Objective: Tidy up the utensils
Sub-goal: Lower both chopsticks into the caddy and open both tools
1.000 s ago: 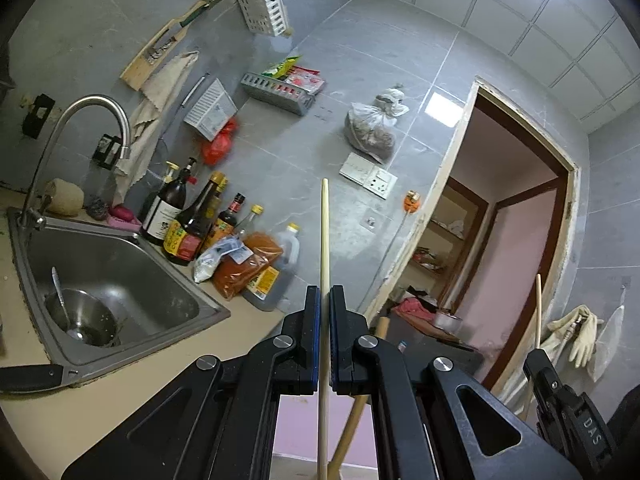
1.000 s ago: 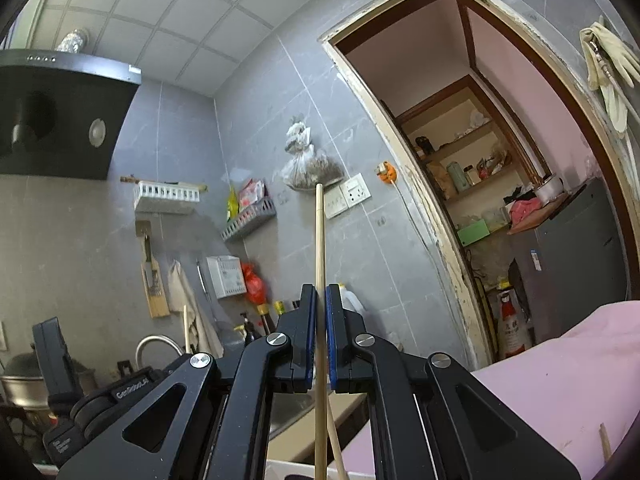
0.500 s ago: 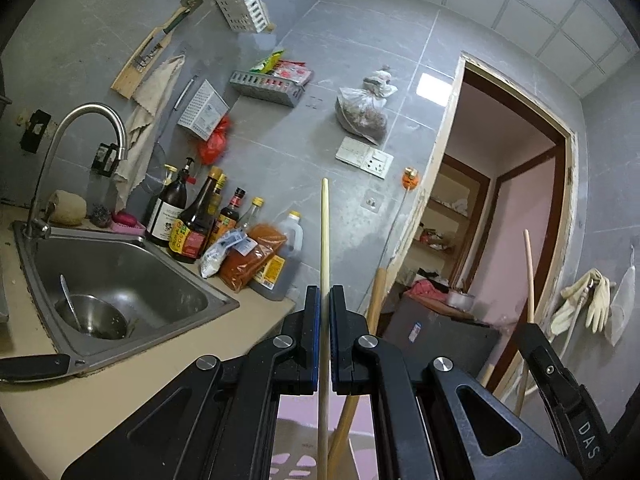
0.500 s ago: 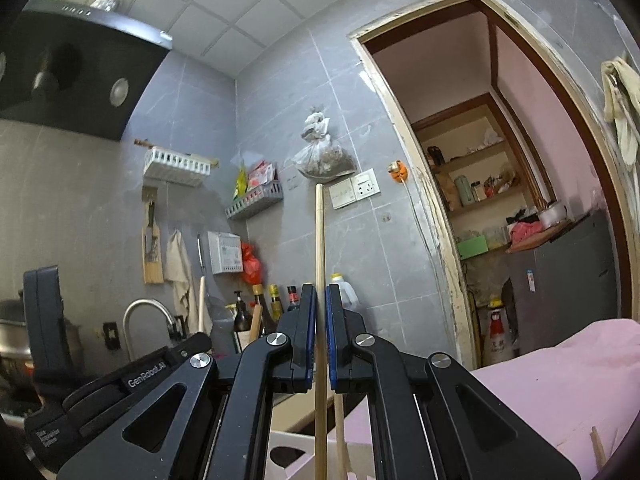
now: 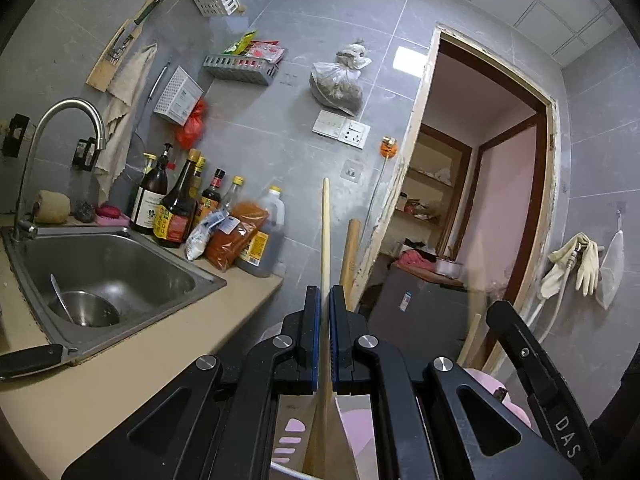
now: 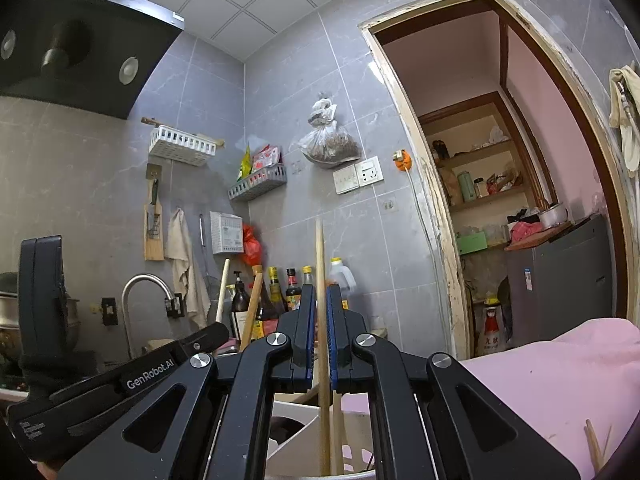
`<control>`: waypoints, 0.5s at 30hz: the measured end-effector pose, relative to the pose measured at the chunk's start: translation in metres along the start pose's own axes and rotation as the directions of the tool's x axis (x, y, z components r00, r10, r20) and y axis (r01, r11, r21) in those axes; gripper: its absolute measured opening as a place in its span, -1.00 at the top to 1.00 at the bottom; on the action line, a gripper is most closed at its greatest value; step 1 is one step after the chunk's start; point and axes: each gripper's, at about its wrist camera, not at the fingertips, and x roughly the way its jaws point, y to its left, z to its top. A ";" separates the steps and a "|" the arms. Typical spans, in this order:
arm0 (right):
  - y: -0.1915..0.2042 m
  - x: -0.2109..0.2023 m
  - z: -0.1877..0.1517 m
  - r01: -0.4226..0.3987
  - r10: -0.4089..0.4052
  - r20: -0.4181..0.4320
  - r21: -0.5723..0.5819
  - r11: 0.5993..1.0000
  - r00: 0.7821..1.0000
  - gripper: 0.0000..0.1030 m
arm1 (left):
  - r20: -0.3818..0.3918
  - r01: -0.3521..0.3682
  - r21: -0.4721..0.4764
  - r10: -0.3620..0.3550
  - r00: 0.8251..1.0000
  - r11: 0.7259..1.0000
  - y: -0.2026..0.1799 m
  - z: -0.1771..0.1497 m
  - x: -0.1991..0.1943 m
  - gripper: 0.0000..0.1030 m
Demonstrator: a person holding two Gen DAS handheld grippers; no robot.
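"GenRobot.AI" in white on the left gripper's black body, seen from the right wrist view; "DAS" on the right gripper's casing at the lower right of the left wrist view – remainder of that word cut off. Bottle labels (image 5: pixel 173 222) by the sink (image 5: pixel 120 264) too small to read.

Left gripper (image 5: pixel 325 336) clamped on a pale wooden chopstick (image 5: pixel 325 240), upright, tip against the grey tile wall. Right gripper (image 6: pixel 319 336) with blue pads close about a second chopstick (image 6: pixel 320 264), likewise upright; narrow slits beside the stick, so firmness of grip hard to judge.

Lower ends of both sticks down in a white slotted holder (image 6: pixel 296 436) – mostly hidden behind the gripper bodies. More wooden handles (image 5: pixel 349 256) alongside, bases out of sight. Pink cloth (image 6: pixel 560 376) at right, edge cropped
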 end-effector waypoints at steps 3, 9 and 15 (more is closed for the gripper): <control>0.000 -0.001 0.000 -0.003 0.003 0.000 0.002 1.000 1.000 0.94 | -0.018 0.008 -0.008 -0.008 1.000 1.000 0.001 -0.001 0.000 0.95; 0.001 -0.001 0.001 -0.002 0.002 0.007 -0.001 1.000 1.000 0.90 | -0.049 0.026 -0.016 -0.027 0.998 1.000 0.001 -0.001 -0.005 0.94; 0.002 -0.004 0.003 0.012 -0.012 0.017 -0.003 1.000 1.000 0.84 | -0.066 0.030 0.005 -0.030 0.997 1.000 -0.003 -0.002 -0.011 0.80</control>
